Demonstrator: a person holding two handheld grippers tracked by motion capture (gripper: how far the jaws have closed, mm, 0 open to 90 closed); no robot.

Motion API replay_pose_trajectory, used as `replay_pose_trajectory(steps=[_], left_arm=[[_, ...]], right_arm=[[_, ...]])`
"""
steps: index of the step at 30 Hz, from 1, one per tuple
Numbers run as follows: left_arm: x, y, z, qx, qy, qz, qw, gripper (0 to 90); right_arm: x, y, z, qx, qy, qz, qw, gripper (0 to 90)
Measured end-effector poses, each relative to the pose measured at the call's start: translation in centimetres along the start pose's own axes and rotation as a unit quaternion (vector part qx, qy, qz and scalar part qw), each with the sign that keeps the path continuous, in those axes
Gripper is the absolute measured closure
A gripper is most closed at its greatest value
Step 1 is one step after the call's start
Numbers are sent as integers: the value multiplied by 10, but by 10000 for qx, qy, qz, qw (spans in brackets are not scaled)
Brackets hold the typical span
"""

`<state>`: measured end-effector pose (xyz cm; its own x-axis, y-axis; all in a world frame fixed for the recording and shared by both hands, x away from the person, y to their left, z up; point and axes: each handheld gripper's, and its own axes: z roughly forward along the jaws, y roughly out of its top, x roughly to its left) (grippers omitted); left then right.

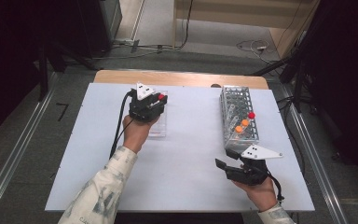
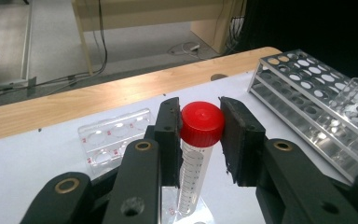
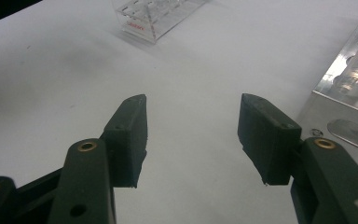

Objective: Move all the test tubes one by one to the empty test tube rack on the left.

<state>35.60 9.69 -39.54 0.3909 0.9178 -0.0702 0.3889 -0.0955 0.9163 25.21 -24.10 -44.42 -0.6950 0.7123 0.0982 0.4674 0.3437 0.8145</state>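
Observation:
My left gripper (image 1: 157, 100) (image 2: 200, 126) is shut on a clear graduated tube with a red cap (image 2: 202, 122) (image 1: 161, 96). It holds the tube upright, and the tube's lower end reaches down into a small clear rack (image 1: 161, 127) (image 2: 114, 139). My right gripper (image 1: 226, 158) (image 3: 193, 121) stands open above the white table with nothing between its jaws. It is just in front of the near end of a large clear tube rack (image 1: 238, 105) (image 3: 354, 70). That rack holds tubes with orange caps (image 1: 244, 122) and one with a red cap (image 1: 251, 115).
The white table top (image 1: 186, 158) has a wooden strip (image 1: 182, 78) along its far edge. The large rack (image 2: 317, 93) has many open holes. The small rack (image 3: 154, 14) lies far ahead in the right gripper view. Cables run over the floor beyond the table.

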Motion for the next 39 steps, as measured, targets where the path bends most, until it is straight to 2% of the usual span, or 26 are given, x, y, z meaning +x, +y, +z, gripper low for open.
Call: replay_pose_trajectory(steps=[7,10,19,22,26,30,34,39], left_arm=[[0,-9,5,61,10,-18,10000,691],[0,-11,6,101,35,36,9999,689],[-1,-11,4,104,-7,-5,9999,586],[-1,-10,1,104,-25,-26,9999,525],[-4,-10,-5,102,58,-4,9999,375],[-4,-12,-14,107,86,-150,9998,233],[-4,-16,-26,101,-32,-245,9996,169],[-8,-27,-43,51,-111,-202,9997,127]], right_arm=[[0,0,0,1,2,-3,10000,412],[0,0,0,0,4,-7,10000,412],[0,0,0,-17,0,2,10000,413],[-1,0,-1,-35,-18,14,10000,413],[-3,-1,-3,-52,-52,51,10000,412],[-5,-1,-6,-79,-117,75,9999,412],[-10,-2,-9,-109,-221,115,9996,414],[-17,-3,-16,-156,-408,125,9990,413]])
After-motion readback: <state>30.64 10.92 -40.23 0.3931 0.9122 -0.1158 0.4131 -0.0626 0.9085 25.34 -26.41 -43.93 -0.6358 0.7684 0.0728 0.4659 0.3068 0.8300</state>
